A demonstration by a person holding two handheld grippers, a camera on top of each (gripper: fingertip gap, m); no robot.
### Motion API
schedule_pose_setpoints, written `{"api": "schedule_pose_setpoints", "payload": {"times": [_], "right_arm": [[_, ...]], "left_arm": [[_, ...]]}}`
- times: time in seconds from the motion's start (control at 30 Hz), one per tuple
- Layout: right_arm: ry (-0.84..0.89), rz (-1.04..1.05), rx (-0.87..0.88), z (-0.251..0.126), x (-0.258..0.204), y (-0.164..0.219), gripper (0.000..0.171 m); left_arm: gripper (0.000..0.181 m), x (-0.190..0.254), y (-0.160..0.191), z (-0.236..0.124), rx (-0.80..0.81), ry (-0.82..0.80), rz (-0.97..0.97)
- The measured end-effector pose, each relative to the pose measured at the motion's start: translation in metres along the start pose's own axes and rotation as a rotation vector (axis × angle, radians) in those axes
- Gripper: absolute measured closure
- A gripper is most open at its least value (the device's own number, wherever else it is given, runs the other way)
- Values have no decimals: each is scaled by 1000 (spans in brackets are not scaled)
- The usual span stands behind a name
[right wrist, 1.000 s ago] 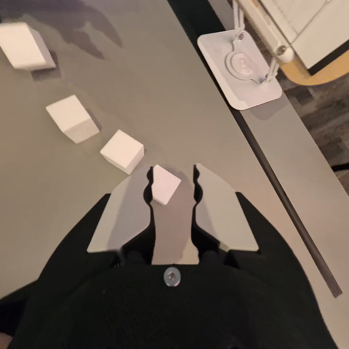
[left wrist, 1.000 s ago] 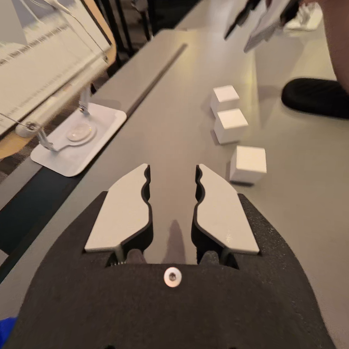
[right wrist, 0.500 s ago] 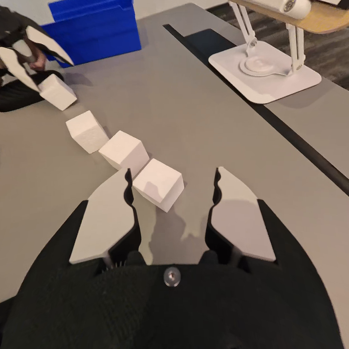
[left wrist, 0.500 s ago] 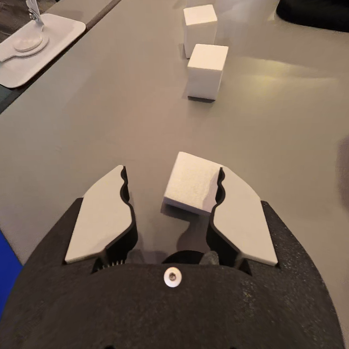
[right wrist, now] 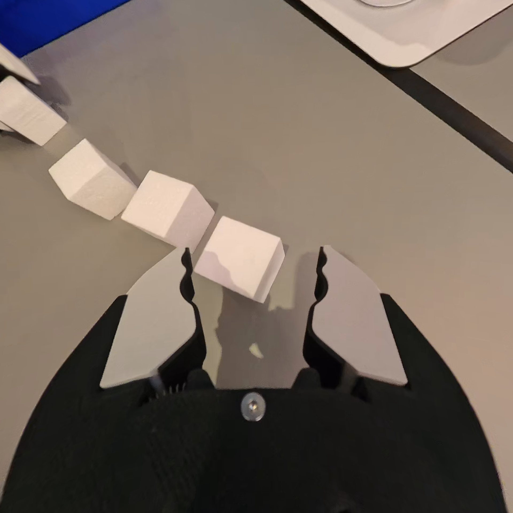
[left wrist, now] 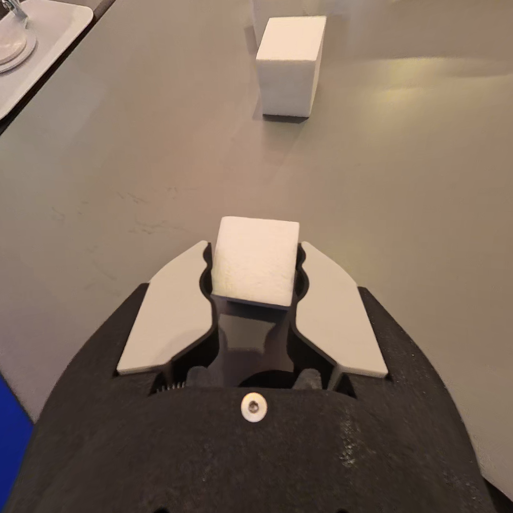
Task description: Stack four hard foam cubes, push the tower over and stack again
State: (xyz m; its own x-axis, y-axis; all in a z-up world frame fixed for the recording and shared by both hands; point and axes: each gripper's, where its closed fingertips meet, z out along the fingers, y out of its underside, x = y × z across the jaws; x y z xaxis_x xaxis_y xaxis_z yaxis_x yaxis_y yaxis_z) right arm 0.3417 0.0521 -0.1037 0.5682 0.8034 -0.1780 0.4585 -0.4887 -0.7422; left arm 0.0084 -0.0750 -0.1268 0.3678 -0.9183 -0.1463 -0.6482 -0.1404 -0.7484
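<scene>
Four white foam cubes lie in a loose row on the grey table (right wrist: 305, 138). My left gripper (left wrist: 254, 244) is shut on the end cube (left wrist: 255, 263), low at the table. A second cube (left wrist: 290, 66) stands ahead of it. In the right wrist view my right gripper (right wrist: 254, 249) is open around the near end cube (right wrist: 238, 261), which sits nearer its left finger. Two more cubes (right wrist: 163, 205) (right wrist: 88, 180) follow in the row. The far cube (right wrist: 27, 113) is at the left edge, with a finger of the left gripper (right wrist: 14, 66) above it.
A white stand base (right wrist: 402, 27) sits at the top right beyond a dark gap (right wrist: 458, 111) in the table; it also shows in the left wrist view (left wrist: 33, 41). A blue bin (right wrist: 41, 19) stands at the far left. My right fingertips sit around 35 centimetres from my left ones.
My left gripper has closed on the end cube, which was loose between its jaws before. My right gripper has come lower and closer around its cube and stays open.
</scene>
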Motion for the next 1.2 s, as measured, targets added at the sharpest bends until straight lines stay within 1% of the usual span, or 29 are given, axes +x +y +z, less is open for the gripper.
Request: {"api": "schedule_pose_setpoints", "payload": {"times": [0.13,0.2,0.27,0.33,0.37,0.43,0.57,0.6,0.77,0.87,0.97,1.03,1.13,1.2], "right_arm": [[165,31,-85,-1,3,-10,77],[194,58,-175,3,-3,-5,75],[269,46,-304,2,1,8,75],[282,48,-413,1,0,24,82],[272,52,-438,3,-2,28,85],[252,51,-457,9,-3,33,92],[274,41,-492,15,4,39,105],[278,32,-494,15,5,40,110],[278,7,-476,14,6,36,110],[298,-13,-446,17,10,31,106],[258,-27,-410,21,7,28,109],[229,-22,-386,16,6,26,110],[257,-25,-285,-6,8,5,110],[215,-73,-165,-18,-10,-23,110]], "left_arm": [[124,-13,-6,6,-7,-62,-9],[124,-18,-10,8,-1,-84,-33],[124,-22,-12,8,-1,-106,-46],[124,-23,-14,7,11,-111,-58],[124,-24,-15,6,19,-116,-65],[124,-25,-16,5,30,-118,-80],[124,-28,-14,4,27,-139,-89],[124,-28,-14,4,28,-139,-89],[124,-26,-12,6,18,-144,-84],[124,-26,-13,7,13,-147,-79],[124,-28,-19,8,16,-164,-74],[124,-28,-23,8,30,-167,-69],[124,-30,-25,7,47,-179,-70],[124,-31,-24,6,55,-187,-73]]}}
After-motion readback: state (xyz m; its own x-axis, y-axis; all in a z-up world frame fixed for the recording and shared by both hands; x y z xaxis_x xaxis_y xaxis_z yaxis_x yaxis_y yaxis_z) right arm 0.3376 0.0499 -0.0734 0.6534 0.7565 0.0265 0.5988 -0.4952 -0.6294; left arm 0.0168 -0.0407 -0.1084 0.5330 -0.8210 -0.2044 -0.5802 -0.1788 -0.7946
